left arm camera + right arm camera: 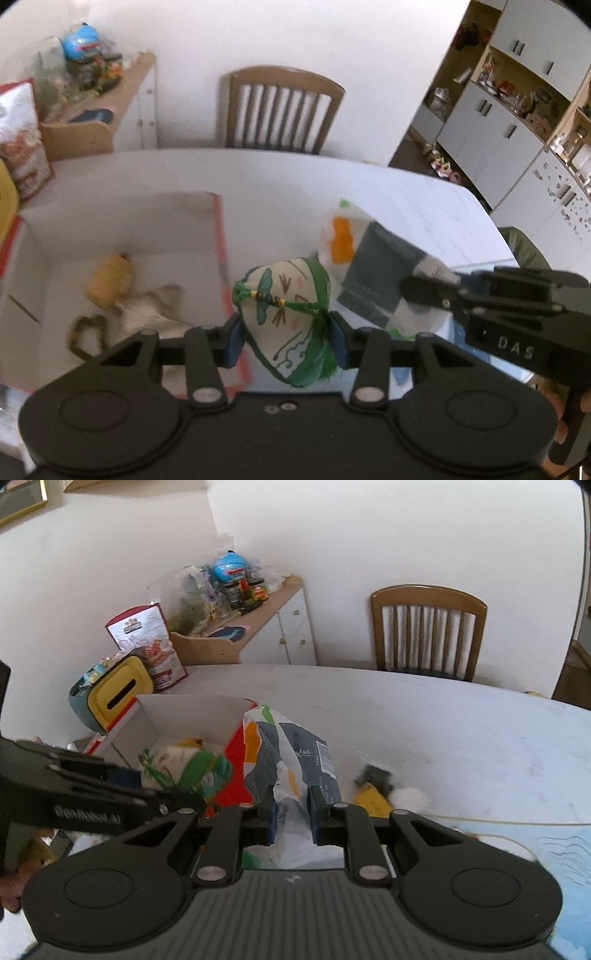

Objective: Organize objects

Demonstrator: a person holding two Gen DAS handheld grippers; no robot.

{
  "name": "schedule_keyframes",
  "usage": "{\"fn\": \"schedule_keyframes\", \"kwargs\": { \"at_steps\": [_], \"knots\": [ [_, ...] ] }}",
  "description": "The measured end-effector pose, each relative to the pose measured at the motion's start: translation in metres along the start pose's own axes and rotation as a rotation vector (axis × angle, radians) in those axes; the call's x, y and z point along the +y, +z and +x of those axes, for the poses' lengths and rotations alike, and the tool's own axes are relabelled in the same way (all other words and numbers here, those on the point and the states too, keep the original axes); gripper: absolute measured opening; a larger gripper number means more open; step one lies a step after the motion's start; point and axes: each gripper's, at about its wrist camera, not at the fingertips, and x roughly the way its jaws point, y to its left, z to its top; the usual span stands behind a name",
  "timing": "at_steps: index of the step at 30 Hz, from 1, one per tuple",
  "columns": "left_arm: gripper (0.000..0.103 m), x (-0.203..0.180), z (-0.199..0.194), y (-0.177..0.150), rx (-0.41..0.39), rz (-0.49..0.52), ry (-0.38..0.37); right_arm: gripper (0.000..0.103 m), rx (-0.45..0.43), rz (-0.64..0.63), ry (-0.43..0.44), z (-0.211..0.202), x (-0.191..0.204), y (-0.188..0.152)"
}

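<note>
My left gripper [286,332] is shut on a white and green fabric pouch [284,310] with a cat face and green cord, held over the red right edge of an open white cardboard box [218,225]. The pouch also shows in the right wrist view [184,768]. My right gripper [290,808] is shut on a grey, white and orange plastic packet [284,757], held just right of the box; it also shows in the left wrist view [369,273]. Inside the box lie a yellow plush toy [109,280] and a pale fabric item [155,310].
A white table [443,723] carries a dark and yellow object [373,786] right of the packet. A wooden chair [280,110] stands behind the table. A yellow and teal container [110,698] and a snack bag [147,646] sit left of the box.
</note>
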Motion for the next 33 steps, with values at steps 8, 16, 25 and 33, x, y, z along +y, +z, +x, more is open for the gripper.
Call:
{"fn": "schedule_keyframes", "kwargs": {
  "at_steps": [8,16,25,33],
  "knots": [
    [0.045,0.068,-0.023,0.012,-0.036,-0.04,0.054,0.017,-0.002,-0.025,0.014,0.027,0.056,0.018],
    [0.045,0.131,-0.02,0.013,-0.017,-0.084,0.127,0.017,0.006,-0.062,0.032,0.065,0.103,0.039],
    [0.045,0.172,0.015,-0.009,0.087,-0.091,0.186,0.017,0.066,-0.09,-0.011,0.124,0.131,0.044],
    [0.045,0.177,0.047,-0.019,0.153,-0.022,0.251,0.017,0.136,-0.077,-0.031,0.163,0.134,0.037]
  ]
}}
